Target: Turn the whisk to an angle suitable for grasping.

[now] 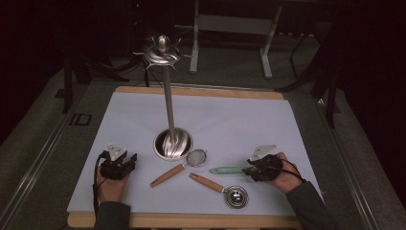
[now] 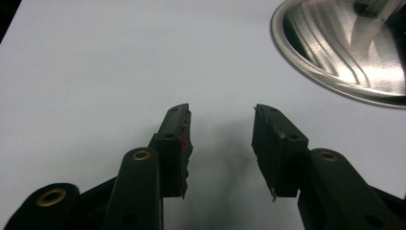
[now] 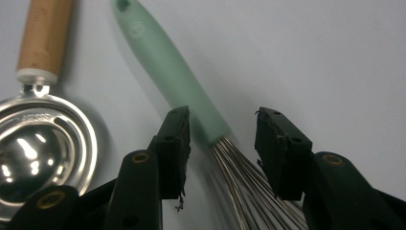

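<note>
A whisk with a mint-green handle [image 1: 228, 169] [image 3: 172, 72] lies on the white mat, its wires running between the jaws of my right gripper [image 1: 254, 168] [image 3: 220, 139]. That gripper is open around the point where the wires meet the handle, not closed on it. My left gripper [image 1: 125, 162] [image 2: 220, 139] rests open on the bare mat at the front left, nothing between its jaws. A metal utensil stand [image 1: 167, 96] rises from a round steel base [image 1: 173, 143] [image 2: 344, 48] at the mat's middle.
A small strainer with a wooden handle [image 1: 178, 168] lies in front of the base. A round steel egg separator with a wooden handle [image 1: 225, 190] [image 3: 38, 139] lies near the front edge. The white mat [image 1: 225, 120] covers a wooden board.
</note>
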A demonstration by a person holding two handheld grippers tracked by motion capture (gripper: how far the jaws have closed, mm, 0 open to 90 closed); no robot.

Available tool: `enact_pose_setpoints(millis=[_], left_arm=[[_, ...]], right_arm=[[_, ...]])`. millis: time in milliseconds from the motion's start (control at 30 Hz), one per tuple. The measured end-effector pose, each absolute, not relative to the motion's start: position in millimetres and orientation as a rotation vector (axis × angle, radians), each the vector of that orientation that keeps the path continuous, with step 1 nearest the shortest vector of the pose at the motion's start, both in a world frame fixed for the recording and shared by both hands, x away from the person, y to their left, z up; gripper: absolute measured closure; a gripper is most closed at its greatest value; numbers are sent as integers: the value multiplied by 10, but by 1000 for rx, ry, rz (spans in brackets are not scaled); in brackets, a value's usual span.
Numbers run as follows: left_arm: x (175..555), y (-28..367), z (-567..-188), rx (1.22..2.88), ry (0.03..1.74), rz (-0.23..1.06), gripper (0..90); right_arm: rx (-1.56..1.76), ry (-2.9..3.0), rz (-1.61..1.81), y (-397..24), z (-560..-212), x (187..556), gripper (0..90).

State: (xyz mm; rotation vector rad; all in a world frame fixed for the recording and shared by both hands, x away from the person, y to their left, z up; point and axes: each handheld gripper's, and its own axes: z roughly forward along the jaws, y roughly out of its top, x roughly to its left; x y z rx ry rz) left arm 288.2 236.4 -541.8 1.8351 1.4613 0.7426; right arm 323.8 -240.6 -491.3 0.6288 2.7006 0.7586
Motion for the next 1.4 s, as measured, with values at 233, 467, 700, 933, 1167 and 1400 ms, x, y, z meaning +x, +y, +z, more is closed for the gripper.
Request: enact_pose_setpoints(millis=[233, 467, 700, 933, 1167, 1400], left_arm=[[2884, 2367, -5419, 1833, 1464, 739, 578], [2886, 2370, -5419, 1827, 1471, 734, 578], [2886, 2377, -5417, 1826, 1474, 732, 578], [2887, 2378, -5417, 1826, 1476, 729, 578], [2888, 2379, -5417, 1825, 1477, 729, 579], [2891, 2376, -5420, 1828, 1475, 727, 579]], right_arm=[[533, 2795, 612, -2231, -5003, 3302, 577], [549, 2807, 573, -2199, -4989, 3414, 604], [554, 2838, 481, -2111, -5024, 3544, 624], [650, 2784, 440, -2115, -5021, 3597, 651], [873, 2677, 352, -2182, -5012, 3741, 670], [805, 2823, 325, -2219, -4965, 3889, 666]])
